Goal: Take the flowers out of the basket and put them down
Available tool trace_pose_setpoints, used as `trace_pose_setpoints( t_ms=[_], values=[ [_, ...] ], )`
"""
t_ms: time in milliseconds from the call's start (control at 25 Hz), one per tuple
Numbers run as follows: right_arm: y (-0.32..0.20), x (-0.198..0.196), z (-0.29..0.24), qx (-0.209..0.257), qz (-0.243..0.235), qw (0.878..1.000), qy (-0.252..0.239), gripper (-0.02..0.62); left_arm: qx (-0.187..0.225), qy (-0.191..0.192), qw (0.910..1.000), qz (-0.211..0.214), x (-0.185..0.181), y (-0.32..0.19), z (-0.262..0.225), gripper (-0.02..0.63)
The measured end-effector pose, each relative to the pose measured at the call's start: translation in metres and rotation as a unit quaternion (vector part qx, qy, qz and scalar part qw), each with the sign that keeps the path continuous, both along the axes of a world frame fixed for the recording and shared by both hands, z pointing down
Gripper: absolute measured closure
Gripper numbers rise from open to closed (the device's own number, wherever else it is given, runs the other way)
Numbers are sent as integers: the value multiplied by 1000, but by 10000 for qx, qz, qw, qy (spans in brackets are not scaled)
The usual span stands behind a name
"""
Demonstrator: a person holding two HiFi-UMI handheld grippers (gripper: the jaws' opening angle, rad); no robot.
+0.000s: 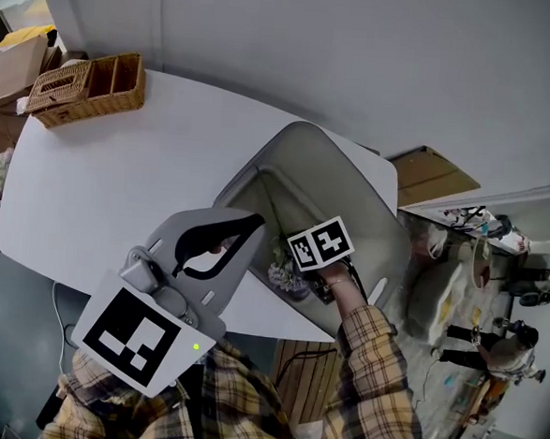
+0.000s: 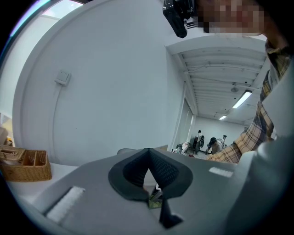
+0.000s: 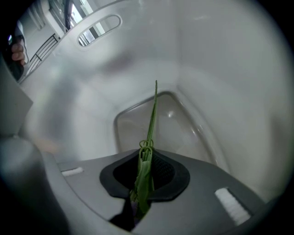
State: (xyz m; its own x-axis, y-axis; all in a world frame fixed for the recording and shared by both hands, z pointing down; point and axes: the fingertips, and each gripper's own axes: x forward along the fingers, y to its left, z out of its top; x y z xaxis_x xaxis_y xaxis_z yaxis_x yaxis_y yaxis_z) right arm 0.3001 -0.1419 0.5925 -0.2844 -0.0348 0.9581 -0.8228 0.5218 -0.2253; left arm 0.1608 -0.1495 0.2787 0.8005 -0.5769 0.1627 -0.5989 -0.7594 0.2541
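Workplace hall, lab or studio type, not a home. A plain white surface (image 1: 90, 182) is set against bare white walls (image 1: 361, 60), over a grey floor (image 1: 6, 298). A wicker organiser (image 1: 87, 88) is seen at 10 o'clock on the surface. Cardboard boxes (image 1: 13, 69) are stacked at 10 o'clock off its edge, with another cardboard box (image 1: 433, 178) at 3 o'clock. In the left gripper view a long open room is shown at 3 o'clock, with ceiling strip lights (image 2: 243, 98) and several people (image 2: 212, 144) far off. A wall plate (image 2: 62, 78) is fixed at 10 o'clock.
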Motion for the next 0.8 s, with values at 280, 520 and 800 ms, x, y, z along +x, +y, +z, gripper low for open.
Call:
trace_pose_setpoints(
  t_ms=[280, 520, 800],
  values=[
    [-7, 0, -44, 454, 121, 9987, -200, 558, 95, 31, 9999, 16, 0, 7, -10, 592],
    [-11, -4, -104, 1179, 160, 9916, -513, 559, 218, 75, 9997, 45, 5, 18, -22, 592],
    [-6, -6, -167, 1880, 238, 9786, -804, 560, 321, 102, 9994, 85, 8, 32, -27, 592]
  ],
)
